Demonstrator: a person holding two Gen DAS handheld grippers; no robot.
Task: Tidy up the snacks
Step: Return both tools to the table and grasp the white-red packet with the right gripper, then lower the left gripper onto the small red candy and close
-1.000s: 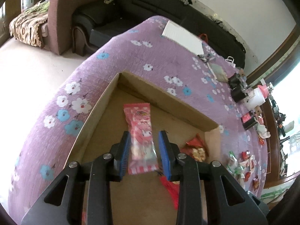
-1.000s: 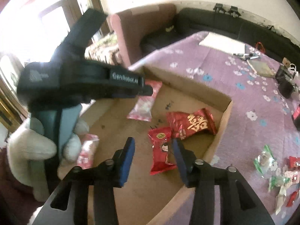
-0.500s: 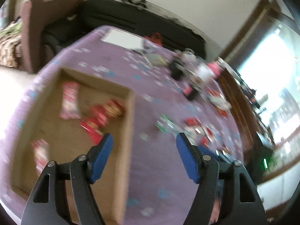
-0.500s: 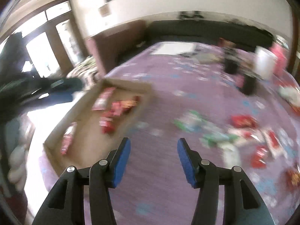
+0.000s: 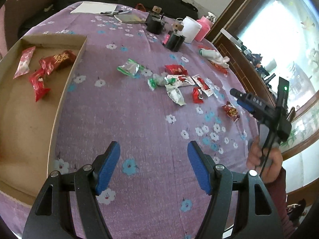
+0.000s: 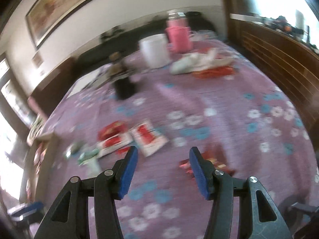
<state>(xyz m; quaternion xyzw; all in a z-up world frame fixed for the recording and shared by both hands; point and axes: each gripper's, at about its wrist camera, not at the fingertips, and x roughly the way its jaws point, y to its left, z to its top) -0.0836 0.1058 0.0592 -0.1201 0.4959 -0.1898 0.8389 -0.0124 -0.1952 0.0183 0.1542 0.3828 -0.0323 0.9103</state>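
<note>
While hovering above the purple flowered cloth (image 5: 127,109) of the desk, left claw (image 5: 153,167) spread wide with nothing between the blue pads (image 5: 107,167). Right claw (image 6: 163,171) likewise spread wide and empty, seen in the left view at far right (image 5: 242,99) in a bare hand (image 5: 263,159).

Cardboard tray (image 5: 65,79) at left, holding a pink-and-white packet (image 5: 24,61) near its far left corner, a large red packet with gold lettering (image 5: 58,58) just right of it, and a smaller red packet (image 5: 38,82) nearer.

Loose snacks scattered on the cloth right of the tray: a green-and-silver packet (image 5: 128,68), a red packet (image 5: 176,69) farther right, white-and-red packets (image 5: 180,79) clustered with a crumpled green one (image 5: 157,80), a white-and-green packet (image 5: 175,95), a small red one (image 5: 197,95), and a red-and-gold packet (image 5: 231,111) lying apart at right, near the right claw.

Right wrist view blurred: a red packet (image 6: 217,164) partly hidden behind the right pad (image 6: 199,173), white-and-red packets (image 6: 147,137) beyond the left pad.

Far side of the desk: white tub (image 5: 190,28), pink jar (image 5: 204,27), black holders (image 5: 154,24), white paper (image 5: 93,8).
</note>
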